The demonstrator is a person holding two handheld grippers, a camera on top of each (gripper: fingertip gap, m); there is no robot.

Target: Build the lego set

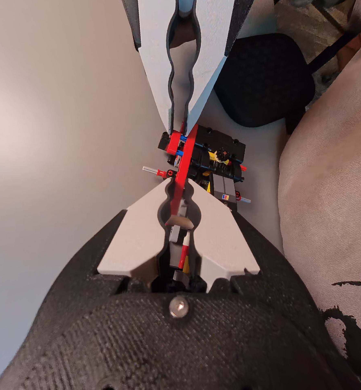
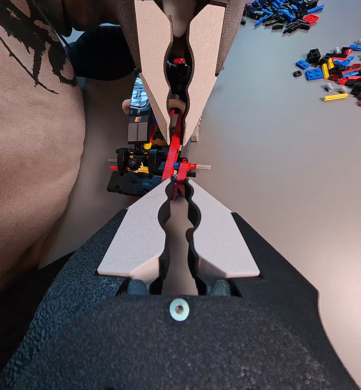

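Note:
A partly built lego model, black with yellow parts, a black gear and pale axles, is near the person's torso; it also shows in the right wrist view. A long red beam runs along its side. My left gripper is shut on this beam and shows from above in the right wrist view. My right gripper is shut on a small red piece with blue pins at the beam's end. It faces the left gripper, entering from the top onto the red piece.
The grey table holds two piles of loose bricks, one at the right and one at the far top right. A person's beige shirt is close beside the model. A black chair stands beyond the table edge. Some 4 centimetres of space lies between my two pairs of fingers.

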